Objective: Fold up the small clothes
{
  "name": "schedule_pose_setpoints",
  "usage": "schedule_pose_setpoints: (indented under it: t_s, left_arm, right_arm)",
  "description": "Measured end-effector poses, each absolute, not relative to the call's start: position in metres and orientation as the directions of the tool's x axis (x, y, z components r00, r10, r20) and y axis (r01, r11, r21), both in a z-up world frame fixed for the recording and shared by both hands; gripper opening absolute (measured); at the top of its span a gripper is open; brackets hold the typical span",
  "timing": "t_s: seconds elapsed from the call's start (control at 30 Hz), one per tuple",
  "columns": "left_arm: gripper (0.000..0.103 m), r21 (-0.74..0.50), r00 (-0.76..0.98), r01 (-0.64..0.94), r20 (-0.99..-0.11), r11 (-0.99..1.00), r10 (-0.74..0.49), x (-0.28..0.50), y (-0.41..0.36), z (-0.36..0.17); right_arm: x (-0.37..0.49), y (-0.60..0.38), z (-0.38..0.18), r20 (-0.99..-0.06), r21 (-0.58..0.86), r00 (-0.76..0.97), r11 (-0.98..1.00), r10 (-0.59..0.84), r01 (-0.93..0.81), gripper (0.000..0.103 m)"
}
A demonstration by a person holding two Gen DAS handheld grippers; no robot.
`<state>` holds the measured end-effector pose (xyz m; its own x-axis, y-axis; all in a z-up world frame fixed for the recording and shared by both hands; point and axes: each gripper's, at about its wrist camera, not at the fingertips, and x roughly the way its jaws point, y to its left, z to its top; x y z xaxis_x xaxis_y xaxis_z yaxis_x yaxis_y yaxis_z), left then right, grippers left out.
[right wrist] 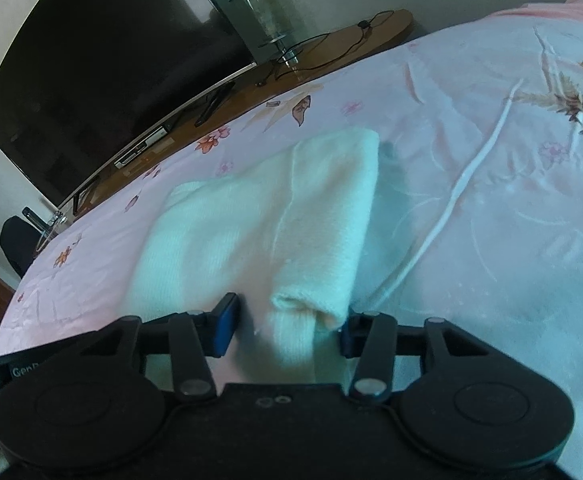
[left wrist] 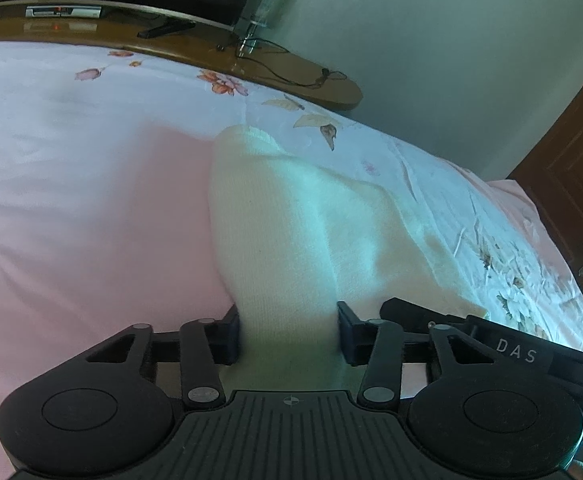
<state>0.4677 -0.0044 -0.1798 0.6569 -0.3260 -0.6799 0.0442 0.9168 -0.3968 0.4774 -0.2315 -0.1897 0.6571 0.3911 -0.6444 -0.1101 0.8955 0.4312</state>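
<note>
A small cream knitted garment [left wrist: 291,216] lies partly folded on the bed, its near end running up between my left gripper's [left wrist: 287,336] blue pads. Cloth fills the whole gap and both pads press on it. In the right wrist view the same garment [right wrist: 251,220] shows a folded sleeve with its cuff [right wrist: 311,304] between my right gripper's [right wrist: 287,328] pads. The cuff lies against the right pad and pale cloth reaches the left pad. Both grippers hold the garment's near edge side by side.
The bed has a pink and white floral sheet [left wrist: 71,200]. Beyond its far edge runs a wooden shelf [left wrist: 195,52] with a dark television [right wrist: 103,64], a glass lamp [right wrist: 271,20] and cables. A brown door [left wrist: 575,184] stands at the right. A black housing marked DAS [left wrist: 511,348] sits beside my left gripper.
</note>
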Motion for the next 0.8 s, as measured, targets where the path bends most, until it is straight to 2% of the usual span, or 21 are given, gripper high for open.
schedule_pose_setpoints:
  t_s: [0.13, 0.8]
  left_arm:
    - [0.04, -0.377, 0.669, 0.053, -0.674, 0.925, -0.313, 0.465, -0.007, -0.174]
    - [0.037, -0.401, 0.699, 0.082, -0.629, 0.912, -0.34, 0.449, 0.004, -0.136]
  right_arm:
    - [0.473, -0.229, -0.185, -0.631, 0.425, 0.674, 0.898, 0.384, -0.114, 0.037]
    - [0.464, -0.215, -0.151, -0.567, 0.46, 0.696, 0.871, 0.439, -0.175, 0.033]
